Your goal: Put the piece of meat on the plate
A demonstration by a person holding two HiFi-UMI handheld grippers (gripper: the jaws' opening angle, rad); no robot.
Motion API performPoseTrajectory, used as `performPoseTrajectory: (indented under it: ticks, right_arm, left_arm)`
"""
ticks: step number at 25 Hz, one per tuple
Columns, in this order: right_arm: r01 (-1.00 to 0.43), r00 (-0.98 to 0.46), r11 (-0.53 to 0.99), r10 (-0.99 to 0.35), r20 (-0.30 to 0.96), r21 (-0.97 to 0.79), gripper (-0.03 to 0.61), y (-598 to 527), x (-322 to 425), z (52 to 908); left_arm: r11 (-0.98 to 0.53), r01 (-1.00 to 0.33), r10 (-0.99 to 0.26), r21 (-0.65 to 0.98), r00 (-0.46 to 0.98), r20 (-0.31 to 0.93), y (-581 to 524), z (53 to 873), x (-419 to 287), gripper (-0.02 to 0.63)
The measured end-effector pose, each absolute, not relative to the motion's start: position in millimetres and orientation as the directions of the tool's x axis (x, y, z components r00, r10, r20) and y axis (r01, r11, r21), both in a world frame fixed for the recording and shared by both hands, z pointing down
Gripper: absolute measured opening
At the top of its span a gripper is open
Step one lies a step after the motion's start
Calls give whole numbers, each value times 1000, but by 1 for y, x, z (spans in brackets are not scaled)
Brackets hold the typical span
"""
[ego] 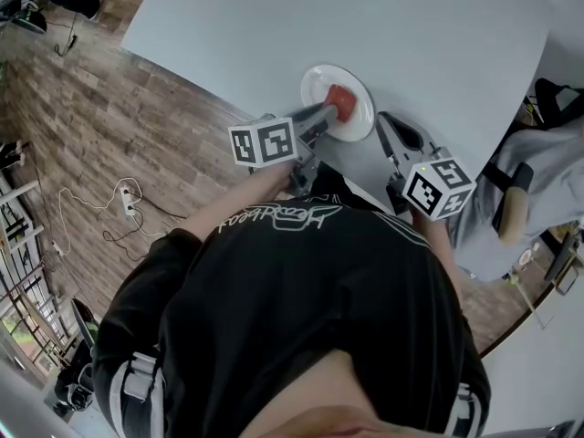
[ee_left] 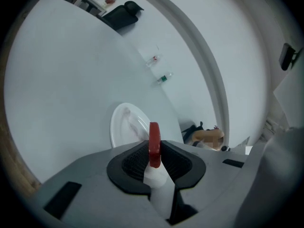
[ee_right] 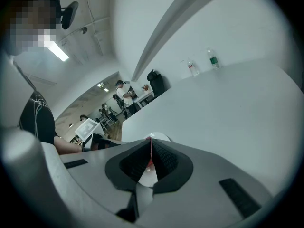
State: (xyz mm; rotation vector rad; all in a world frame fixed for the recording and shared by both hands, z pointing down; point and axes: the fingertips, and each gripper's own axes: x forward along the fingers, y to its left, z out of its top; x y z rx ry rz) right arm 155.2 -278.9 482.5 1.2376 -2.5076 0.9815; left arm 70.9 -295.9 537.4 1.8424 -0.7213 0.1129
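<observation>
A white plate [ego: 358, 117] lies near the front edge of the pale table [ego: 411, 35]. My left gripper [ego: 339, 108] reaches over the plate from the left and is shut on the red piece of meat [ego: 340, 99]. In the left gripper view the meat [ee_left: 154, 141] stands on edge between the black pads, with the plate [ee_left: 124, 125] just beyond. I cannot tell whether the meat touches the plate. My right gripper [ego: 383, 122] hangs just right of the plate, jaws together and empty. From the right gripper [ee_right: 150, 144] only the plate's rim [ee_right: 160, 136] shows.
Two small bottles [ee_left: 159, 69] stand far back on the table, with a black chair [ee_left: 122, 12] beyond. Wooden floor [ego: 100, 135] with cables lies left of the table edge. A person's clothing [ego: 529, 172] shows at the right; more people stand in the far room [ee_right: 124, 96].
</observation>
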Motion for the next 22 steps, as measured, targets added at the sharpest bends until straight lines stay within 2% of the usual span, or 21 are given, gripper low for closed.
performPoseTrajectory:
  ticks: [11, 16, 22]
  right_arm:
    - [-754, -641, 426, -644, 418, -500, 11, -276, 159, 490]
    - [-749, -643, 422, -648, 408, -510, 11, -277, 159, 487]
    - [-744, -647, 420, -648, 402, -520, 11, -276, 157, 488]
  left_arm:
    - [-372, -638, -427, 674, 763, 486, -292, 542, 77, 114]
    - [-421, -646, -422, 637, 761, 492, -291, 538, 79, 179]
    - [-496, -666, -414, 557, 745, 523, -288, 539, 79, 223]
